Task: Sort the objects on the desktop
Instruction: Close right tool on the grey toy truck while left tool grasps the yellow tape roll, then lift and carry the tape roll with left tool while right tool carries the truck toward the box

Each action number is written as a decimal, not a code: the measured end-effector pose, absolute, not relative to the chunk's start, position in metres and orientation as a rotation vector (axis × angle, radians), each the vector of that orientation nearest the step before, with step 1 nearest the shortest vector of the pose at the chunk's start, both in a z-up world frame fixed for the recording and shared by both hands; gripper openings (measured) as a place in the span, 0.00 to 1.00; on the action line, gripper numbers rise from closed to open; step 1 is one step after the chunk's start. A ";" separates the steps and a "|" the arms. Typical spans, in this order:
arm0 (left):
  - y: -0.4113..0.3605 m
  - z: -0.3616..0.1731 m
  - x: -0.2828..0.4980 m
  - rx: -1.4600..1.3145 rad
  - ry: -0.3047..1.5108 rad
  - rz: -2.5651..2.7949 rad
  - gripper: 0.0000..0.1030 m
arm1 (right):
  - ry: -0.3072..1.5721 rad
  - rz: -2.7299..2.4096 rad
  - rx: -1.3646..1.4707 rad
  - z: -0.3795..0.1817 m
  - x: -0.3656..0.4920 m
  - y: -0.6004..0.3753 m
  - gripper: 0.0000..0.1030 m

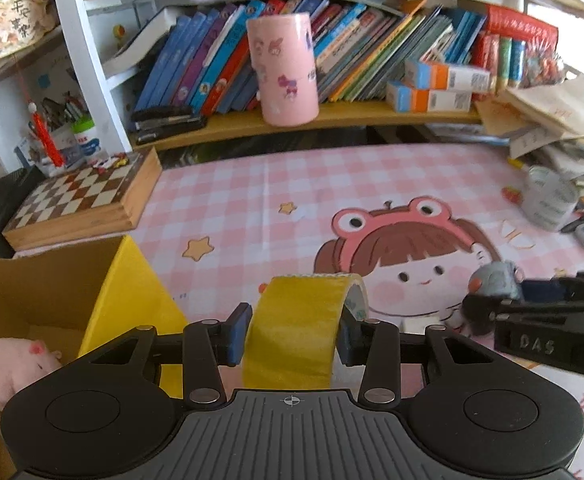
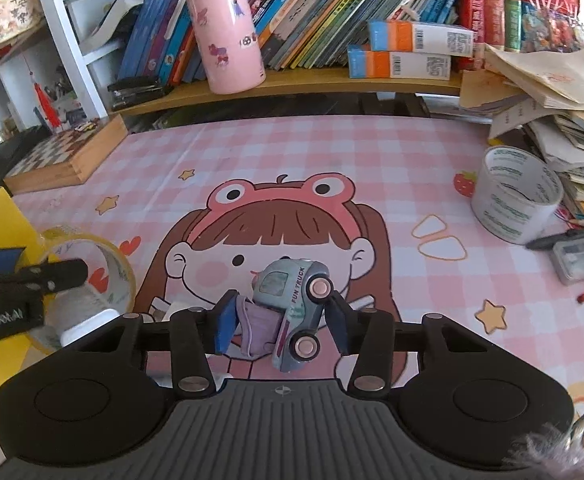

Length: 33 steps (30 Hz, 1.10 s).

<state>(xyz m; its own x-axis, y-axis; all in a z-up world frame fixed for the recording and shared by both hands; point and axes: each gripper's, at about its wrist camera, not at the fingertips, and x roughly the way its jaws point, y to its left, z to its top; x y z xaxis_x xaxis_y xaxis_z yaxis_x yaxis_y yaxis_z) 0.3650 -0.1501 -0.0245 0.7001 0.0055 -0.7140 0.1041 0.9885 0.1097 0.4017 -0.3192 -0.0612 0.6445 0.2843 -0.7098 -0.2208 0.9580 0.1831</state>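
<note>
Left wrist view shows the left gripper [image 1: 294,330] with jaws clamped on a yellow roll of packing tape [image 1: 298,332], lifted beside the open yellow cardboard box [image 1: 130,292] at nine o'clock. Right gripper [image 2: 280,318] jaws pinch a pale blue toy truck [image 2: 296,312] above the pink checked table [image 2: 292,152].

The tape roll [image 1: 298,328] sits between the pads of the left gripper [image 1: 294,334], above the desk mat [image 1: 252,200]. Left of it stands an open cardboard box [image 1: 92,292] with a plush pig [image 1: 8,368] inside. Behind the box lies a chessboard [image 1: 80,196]. To the right, the right gripper [image 2: 280,320] holds a toy truck [image 2: 298,312] tilted on its side. A second tape roll [image 2: 512,196] stands far right, before a stack of papers [image 2: 552,92]. A cylindrical canister [image 1: 283,70] stands on the shelf [image 1: 332,118] behind, in front of the books [image 1: 372,44].
</note>
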 end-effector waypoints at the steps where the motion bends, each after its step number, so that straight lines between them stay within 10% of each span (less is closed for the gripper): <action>1: -0.151 -0.023 0.363 0.147 0.789 -0.061 0.40 | 0.823 0.287 0.086 -0.061 0.400 -0.321 0.42; 33: -0.133 -0.033 0.336 -0.457 0.907 -0.265 0.39 | 0.822 0.230 0.147 -0.057 0.356 -0.369 0.41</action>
<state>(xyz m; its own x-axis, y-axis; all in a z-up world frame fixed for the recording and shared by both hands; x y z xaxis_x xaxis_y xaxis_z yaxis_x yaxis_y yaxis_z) 0.3361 -0.1325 -0.0331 0.5930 -0.4079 -0.6942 0.0300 0.8728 -0.4872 0.3560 -0.3685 -0.0570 0.6580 0.2594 -0.7070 -0.1457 0.9649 0.2184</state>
